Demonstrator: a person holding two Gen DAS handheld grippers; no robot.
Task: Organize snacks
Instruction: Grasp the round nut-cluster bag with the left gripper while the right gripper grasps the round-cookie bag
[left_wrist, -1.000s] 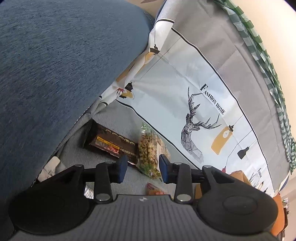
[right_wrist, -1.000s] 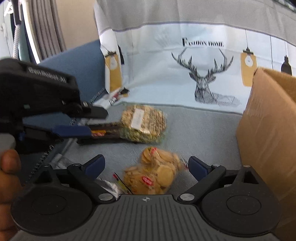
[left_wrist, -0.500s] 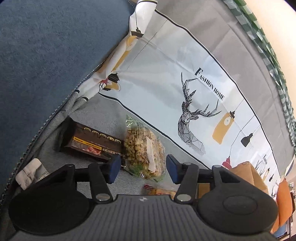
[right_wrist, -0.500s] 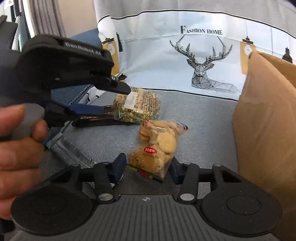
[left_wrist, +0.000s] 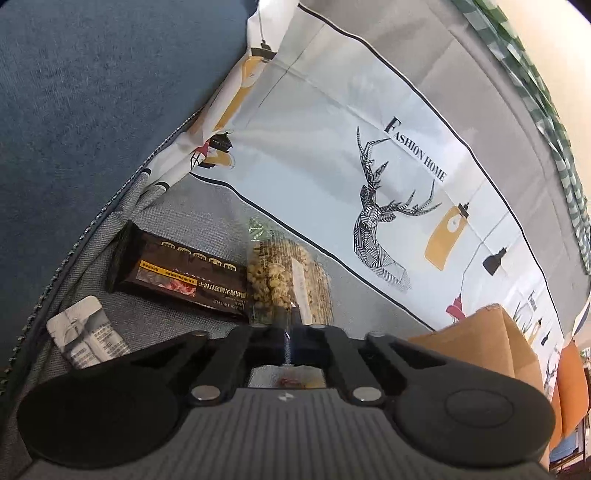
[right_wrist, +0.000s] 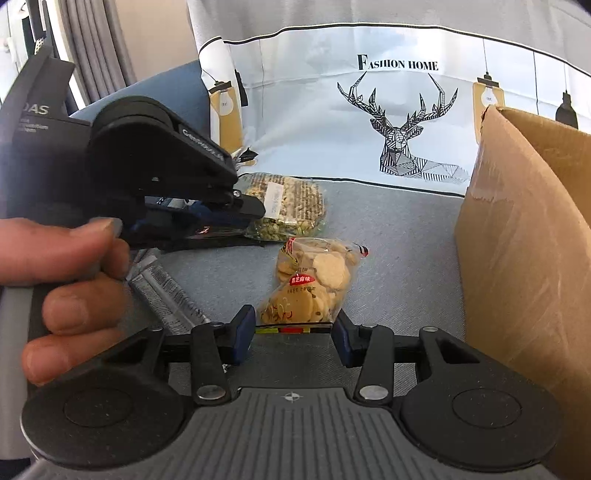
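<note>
A clear bag of puffed grain snack (left_wrist: 288, 280) lies on the grey seat by the deer-print cloth. My left gripper (left_wrist: 287, 334) is shut, with the bag's near edge pinched between its jaws. The right wrist view shows that gripper (right_wrist: 255, 210) at the grain bag's (right_wrist: 291, 206) left end. A clear bag of round biscuits (right_wrist: 314, 280) lies nearer. My right gripper (right_wrist: 293, 334) is closed on its striped bottom seal, both pads touching it. A dark chocolate packet (left_wrist: 177, 277) lies left of the grain bag.
An open cardboard box (right_wrist: 524, 258) stands at the right on the grey seat (right_wrist: 399, 258). A white sachet (left_wrist: 86, 332) lies at the left by the blue cushion (left_wrist: 92, 92). A person's hand (right_wrist: 66, 280) holds the left gripper's handle.
The left jaws widened, slid over the grain bag's edge and snapped shut on it. The right jaws narrowed from wide open onto the biscuit bag's lower edge.
</note>
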